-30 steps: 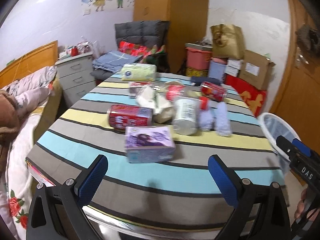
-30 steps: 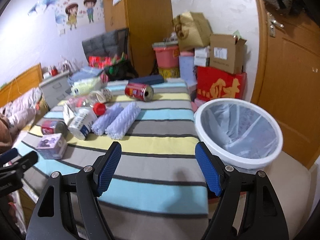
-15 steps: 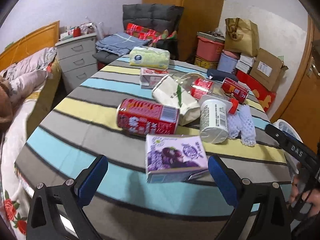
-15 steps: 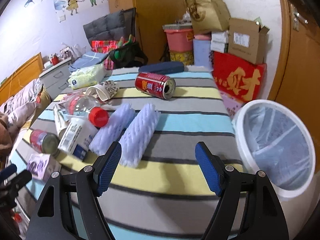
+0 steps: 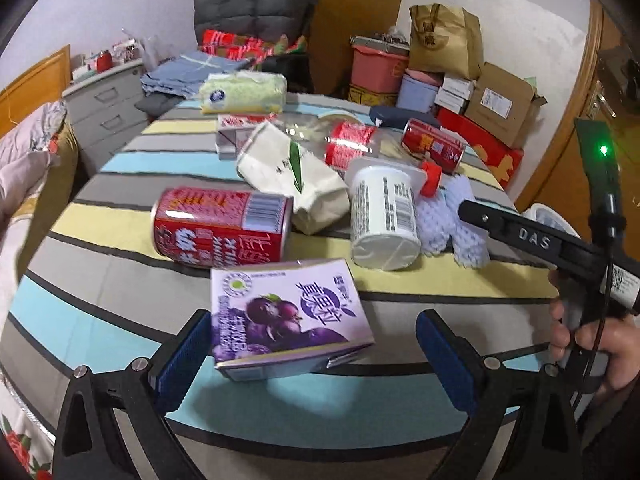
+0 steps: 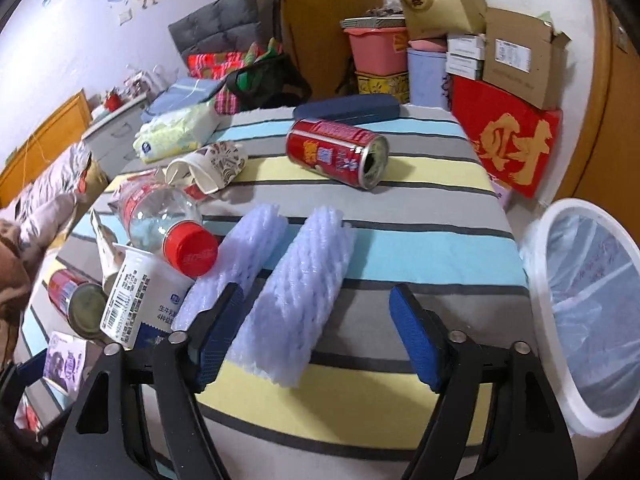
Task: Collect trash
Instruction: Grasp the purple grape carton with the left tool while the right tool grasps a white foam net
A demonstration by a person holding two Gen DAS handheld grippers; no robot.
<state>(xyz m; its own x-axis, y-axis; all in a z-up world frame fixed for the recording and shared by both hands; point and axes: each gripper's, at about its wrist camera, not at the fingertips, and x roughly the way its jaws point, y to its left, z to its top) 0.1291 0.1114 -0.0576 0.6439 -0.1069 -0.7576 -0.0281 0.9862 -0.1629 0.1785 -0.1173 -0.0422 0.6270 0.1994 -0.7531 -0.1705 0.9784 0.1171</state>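
Trash lies on a striped table (image 5: pixel 100 320). My left gripper (image 5: pixel 316 356) is open around a purple grape drink carton (image 5: pixel 288 316), whose near end sits between the fingers, close to the left one. Behind it lie a red can (image 5: pixel 222 226), a white yogurt cup (image 5: pixel 382 216) and a cream bag (image 5: pixel 296 178). My right gripper (image 6: pixel 316 340) is open around the near end of a white foam net sleeve (image 6: pixel 302 296); a second sleeve (image 6: pixel 236 256) lies left of it. A bin-lined white trash basket (image 6: pixel 588 320) stands right of the table.
Further back lie a red-capped plastic bottle (image 6: pixel 160 216), a crushed paper cup (image 6: pixel 212 164), another red can (image 6: pixel 340 152), a tissue pack (image 5: pixel 244 94) and a dark case (image 6: pixel 348 108). Boxes and bags stack by the wall (image 5: pixel 452 76). A bed (image 5: pixel 24 160) is left.
Both grippers have moved forward and down toward the table. The carton now sits between my left fingers and the foam sleeve between my right fingers. Both stay open.
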